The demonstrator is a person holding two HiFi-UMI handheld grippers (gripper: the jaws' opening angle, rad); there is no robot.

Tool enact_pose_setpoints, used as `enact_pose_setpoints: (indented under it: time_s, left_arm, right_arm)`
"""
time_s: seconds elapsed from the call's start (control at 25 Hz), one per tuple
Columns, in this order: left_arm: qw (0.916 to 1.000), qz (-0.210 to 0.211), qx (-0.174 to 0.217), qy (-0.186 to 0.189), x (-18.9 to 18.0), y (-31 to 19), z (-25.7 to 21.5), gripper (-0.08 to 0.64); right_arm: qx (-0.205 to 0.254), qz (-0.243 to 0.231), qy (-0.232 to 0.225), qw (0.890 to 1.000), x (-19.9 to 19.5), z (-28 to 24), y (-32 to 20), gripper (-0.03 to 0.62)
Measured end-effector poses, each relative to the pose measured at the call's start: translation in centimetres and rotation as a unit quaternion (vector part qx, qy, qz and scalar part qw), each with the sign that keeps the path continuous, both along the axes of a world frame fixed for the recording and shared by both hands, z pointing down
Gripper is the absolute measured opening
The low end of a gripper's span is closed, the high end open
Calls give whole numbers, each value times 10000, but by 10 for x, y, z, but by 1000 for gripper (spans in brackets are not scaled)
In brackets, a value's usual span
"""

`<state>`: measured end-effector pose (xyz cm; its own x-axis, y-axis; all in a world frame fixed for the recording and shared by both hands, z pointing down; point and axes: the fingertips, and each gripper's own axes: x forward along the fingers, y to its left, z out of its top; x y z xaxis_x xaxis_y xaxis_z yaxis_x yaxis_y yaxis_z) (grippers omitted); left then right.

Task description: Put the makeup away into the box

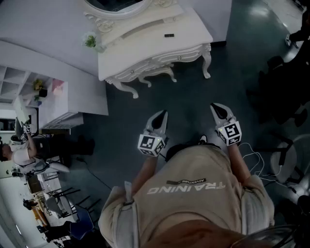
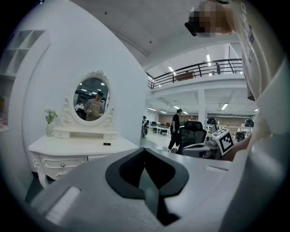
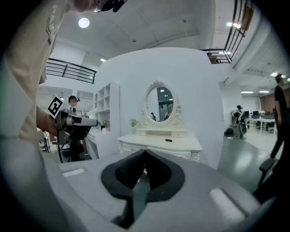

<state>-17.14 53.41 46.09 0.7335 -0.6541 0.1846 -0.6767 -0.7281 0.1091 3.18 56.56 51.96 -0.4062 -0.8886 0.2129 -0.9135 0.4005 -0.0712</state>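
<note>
left claw (image 1: 162, 114) closed, empty | right claw (image 1: 215, 107) same | mirror (image 1: 116, 4) cropped | dark item (image 1: 168, 35) on table (image 1: 190, 29) unidentifiable

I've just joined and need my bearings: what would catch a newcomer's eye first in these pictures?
The ornate white dressing table with its oval carved-frame mirror stands against the white wall, across dark floor from the person. Nearer, the left gripper and right gripper are held out before the body, both shut and empty. A small dark flat object lies mid-tabletop, a small green plant at its left corner.
</note>
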Motion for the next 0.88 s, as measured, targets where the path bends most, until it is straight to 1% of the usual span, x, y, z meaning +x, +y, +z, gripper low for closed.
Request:
enact_pose_setpoints:
  time_s: [0.08, 0.24, 0.28, 0.36, 0.44, 0.56, 0.64, 0.76, 0.88]
  left_arm:
    - [10000, -41, 0, -7, 20, -6, -1, 0]
    - [10000, -74, 23, 2, 53, -18, 0, 0]
    - [10000, -53, 50, 2, 60, -21, 0, 0]
    - [9999, 1, 105, 2, 70, -27, -2, 0]
    - [9999, 40, 126, -9, 78, -30, -2, 0]
    - [9999, 76, 90, -78, 89, -31, 0, 0]
    - [9999, 52, 23, -133, 92, -34, 0, 0]
    - [9999, -74, -43, -115, 94, -44, -1, 0]
    - [9998, -113, -148, -90, 91, -55, 6, 0]
  right_arm:
    - [-97, -7, -74, 9999, 21, 3, -3, 5]
    - [-133, 7, 56, 9999, 56, 12, -9, 5]
    - [-124, 28, -7, 9999, 63, 14, -12, 5]
    - [-130, 58, -290, 9995, 70, 17, -20, 5]
    - [-111, 25, -465, 9989, 71, 18, -26, 5]
    - [-19, -137, -225, 9997, 66, 13, -29, 5]
    - [-93, -252, -226, 9994, 62, 16, -30, 5]
    - [-318, -480, -272, 9980, 59, 35, -37, 5]
    - [-336, -587, -368, 9970, 55, 42, -49, 5]
